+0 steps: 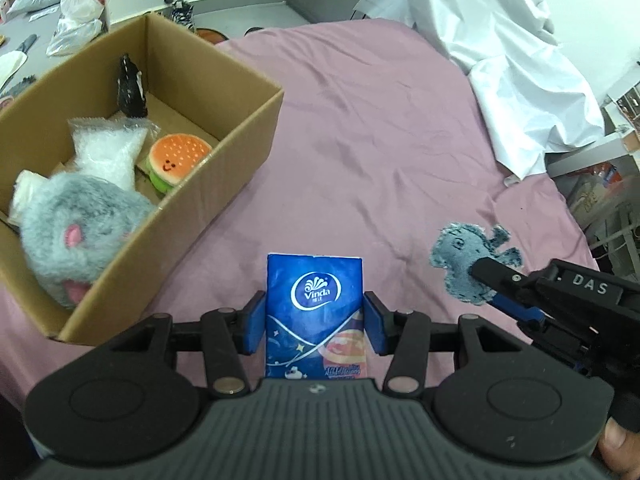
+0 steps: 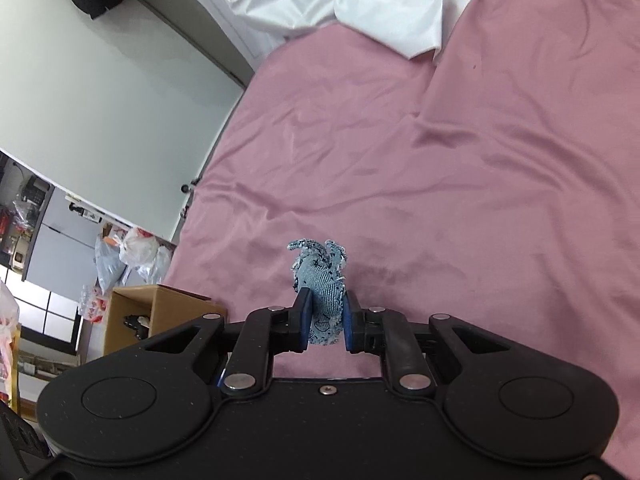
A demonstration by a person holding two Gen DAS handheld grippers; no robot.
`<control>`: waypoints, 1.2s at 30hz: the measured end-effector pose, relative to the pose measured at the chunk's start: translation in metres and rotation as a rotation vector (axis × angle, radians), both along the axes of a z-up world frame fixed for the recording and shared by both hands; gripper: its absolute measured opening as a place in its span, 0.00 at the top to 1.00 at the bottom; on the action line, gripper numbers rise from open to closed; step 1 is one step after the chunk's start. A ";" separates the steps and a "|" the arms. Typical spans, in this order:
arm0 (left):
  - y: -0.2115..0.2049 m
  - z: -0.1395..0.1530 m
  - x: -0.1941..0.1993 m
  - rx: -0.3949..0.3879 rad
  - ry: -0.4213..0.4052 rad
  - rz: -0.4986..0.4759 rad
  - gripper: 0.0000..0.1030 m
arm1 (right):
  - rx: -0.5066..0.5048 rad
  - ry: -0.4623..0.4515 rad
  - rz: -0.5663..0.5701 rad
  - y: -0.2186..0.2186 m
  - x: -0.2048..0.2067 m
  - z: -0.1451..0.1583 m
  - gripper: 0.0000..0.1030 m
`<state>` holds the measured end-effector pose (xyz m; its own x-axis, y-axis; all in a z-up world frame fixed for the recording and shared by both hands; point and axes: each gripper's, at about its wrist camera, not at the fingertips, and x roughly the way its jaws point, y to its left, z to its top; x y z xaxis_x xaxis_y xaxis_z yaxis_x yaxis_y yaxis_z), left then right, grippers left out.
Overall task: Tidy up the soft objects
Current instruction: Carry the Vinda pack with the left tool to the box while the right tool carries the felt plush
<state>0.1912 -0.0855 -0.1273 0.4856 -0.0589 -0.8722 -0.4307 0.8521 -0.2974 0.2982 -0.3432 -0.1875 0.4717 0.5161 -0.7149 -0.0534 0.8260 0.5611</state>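
Observation:
My left gripper [image 1: 315, 322] is shut on a blue Vinda tissue pack [image 1: 315, 304], held upright above the pink sheet [image 1: 360, 128]. To its left stands an open cardboard box [image 1: 248, 136] holding a grey plush toy [image 1: 80, 224], a burger squishy [image 1: 178, 160], a clear bag of white stuffing [image 1: 108, 152] and a black item [image 1: 131, 92]. My right gripper [image 2: 326, 326] is shut on a small blue denim elephant [image 2: 322, 280], lifted off the sheet [image 2: 480, 160]. The left wrist view shows the same elephant [image 1: 464, 256] pinched by the right gripper [image 1: 486, 276] at the lower right.
A crumpled white sheet [image 1: 500, 60] lies at the far right of the bed. Plastic bags [image 1: 80, 4] and clutter sit on the floor beyond the box. The bed's left edge [image 2: 208, 168] drops to the floor, and the cardboard box [image 2: 160, 308] shows there too.

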 end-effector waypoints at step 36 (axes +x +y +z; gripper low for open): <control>0.071 0.091 -0.050 0.054 -0.164 -0.061 0.52 | 0.052 -0.255 -0.086 0.017 -0.079 0.068 0.85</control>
<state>0.1413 -0.0149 -0.0368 0.6187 -0.0477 -0.7842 -0.3275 0.8916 -0.3126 0.2189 -0.3260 -0.1191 0.6764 0.4997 -0.5411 -0.1293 0.8038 0.5807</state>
